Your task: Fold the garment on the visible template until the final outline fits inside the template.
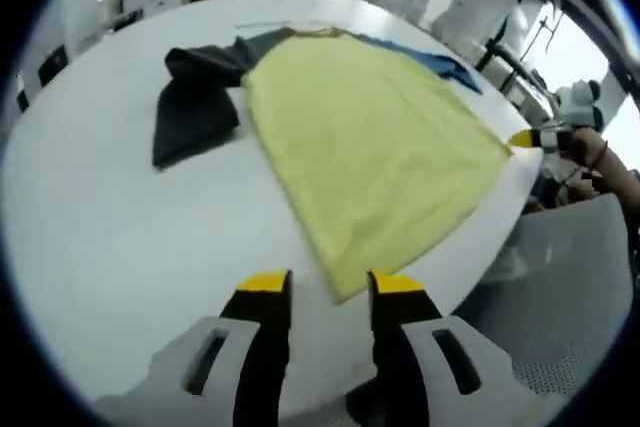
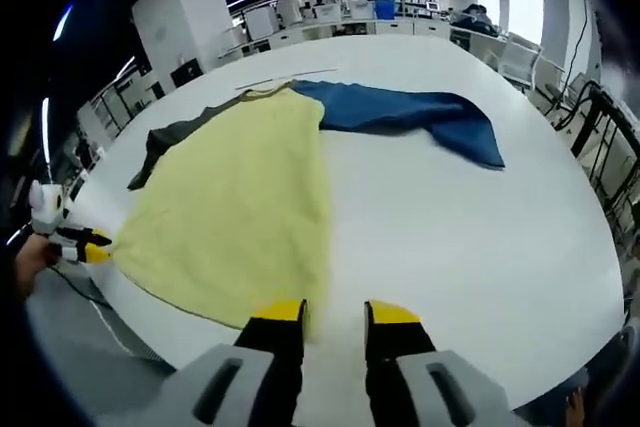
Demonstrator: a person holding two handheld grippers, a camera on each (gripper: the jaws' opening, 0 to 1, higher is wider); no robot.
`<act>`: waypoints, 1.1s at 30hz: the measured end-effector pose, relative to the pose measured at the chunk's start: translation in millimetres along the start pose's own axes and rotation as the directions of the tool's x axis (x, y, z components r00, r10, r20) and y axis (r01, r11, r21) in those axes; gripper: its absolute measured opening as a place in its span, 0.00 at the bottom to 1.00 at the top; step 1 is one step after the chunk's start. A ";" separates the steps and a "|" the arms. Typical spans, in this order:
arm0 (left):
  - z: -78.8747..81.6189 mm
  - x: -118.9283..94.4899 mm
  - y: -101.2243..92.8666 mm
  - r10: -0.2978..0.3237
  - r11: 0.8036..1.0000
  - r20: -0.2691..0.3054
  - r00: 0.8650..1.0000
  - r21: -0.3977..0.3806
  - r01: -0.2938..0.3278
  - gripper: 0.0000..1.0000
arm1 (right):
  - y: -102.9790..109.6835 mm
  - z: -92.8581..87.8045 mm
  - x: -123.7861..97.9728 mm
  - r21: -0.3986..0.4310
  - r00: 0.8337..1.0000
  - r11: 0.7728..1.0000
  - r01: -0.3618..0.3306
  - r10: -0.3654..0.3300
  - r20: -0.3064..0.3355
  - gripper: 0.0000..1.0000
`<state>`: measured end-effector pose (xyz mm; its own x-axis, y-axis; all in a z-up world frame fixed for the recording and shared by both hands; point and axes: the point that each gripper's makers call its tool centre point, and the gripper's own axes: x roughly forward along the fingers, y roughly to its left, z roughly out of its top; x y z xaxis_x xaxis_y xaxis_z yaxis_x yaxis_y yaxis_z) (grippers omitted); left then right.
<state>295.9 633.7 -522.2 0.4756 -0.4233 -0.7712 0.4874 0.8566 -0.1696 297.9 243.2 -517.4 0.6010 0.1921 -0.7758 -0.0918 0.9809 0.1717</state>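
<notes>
yellow garment (image 1: pixel 370 147) spread flat; right gripper view reveals blue garment (image 2: pixel 410 112).

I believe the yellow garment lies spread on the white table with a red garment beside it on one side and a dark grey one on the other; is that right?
Not quite: the garment beside the yellow garment is blue, not red, as the right gripper view shows. The rest holds: the yellow one lies spread on the white table, with a dark grey garment on its other side.

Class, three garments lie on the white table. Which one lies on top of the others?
The yellow garment. It is spread flat and overlaps the edges of both the dark grey garment and the blue garment, which stick out from under it on opposite sides.
</notes>
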 end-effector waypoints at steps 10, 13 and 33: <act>20.5 -8.5 -5.9 -0.016 1.000 0.092 0.996 0.005 0.016 0.54 | -16.7 38.6 -0.9 0.056 0.998 0.998 0.009 -0.013 0.063 0.40; 27.2 -9.0 -8.0 -0.023 1.000 0.114 0.993 -0.003 0.023 0.60 | -25.6 59.2 -0.7 0.103 0.994 0.995 0.005 -0.017 0.111 0.41; 52.0 -9.2 -19.2 -0.035 0.996 0.204 0.978 0.085 0.017 0.89 | -87.2 115.5 35.4 0.270 0.984 0.957 0.104 -0.139 0.112 0.41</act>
<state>320.3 605.8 -479.9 0.5977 -0.5039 -0.6235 0.5564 0.8207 -0.1299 418.8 160.8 -489.6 0.6933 0.0492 -0.7189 0.1895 0.9501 0.2478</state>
